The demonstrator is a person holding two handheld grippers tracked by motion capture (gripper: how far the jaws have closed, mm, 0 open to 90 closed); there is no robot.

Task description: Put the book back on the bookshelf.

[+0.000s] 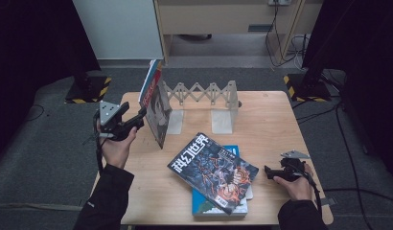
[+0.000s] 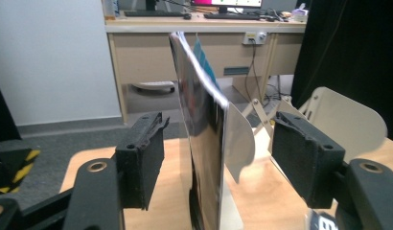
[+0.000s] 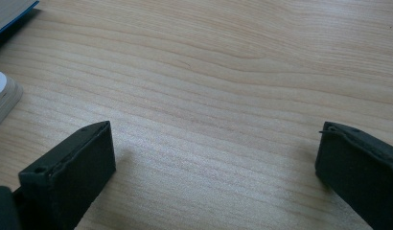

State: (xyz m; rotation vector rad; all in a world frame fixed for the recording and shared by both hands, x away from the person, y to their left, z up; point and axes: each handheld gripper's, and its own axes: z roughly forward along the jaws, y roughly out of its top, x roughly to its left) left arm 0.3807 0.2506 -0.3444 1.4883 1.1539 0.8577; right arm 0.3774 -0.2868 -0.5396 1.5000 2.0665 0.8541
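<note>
Several thin books (image 1: 155,103) stand upright and lean at the left end of a beige folding book rack (image 1: 204,92). My left gripper (image 1: 142,116) points at them from the left. In the left gripper view it (image 2: 218,160) is open, its jaws on either side of the edge-on glossy book (image 2: 199,120), with a gap on each side. A dark illustrated magazine (image 1: 213,170) lies flat on a blue book (image 1: 233,207) at the table's front. My right gripper (image 1: 267,171) rests low on the table to the right of that stack. It (image 3: 213,163) is open over bare wood.
The wooden table (image 1: 266,120) has free surface to the right of the rack. A blue book corner (image 3: 12,9) and a pale book edge (image 3: 3,100) lie left of my right gripper. Black stands with hazard-striped bases (image 1: 300,86) flank the table.
</note>
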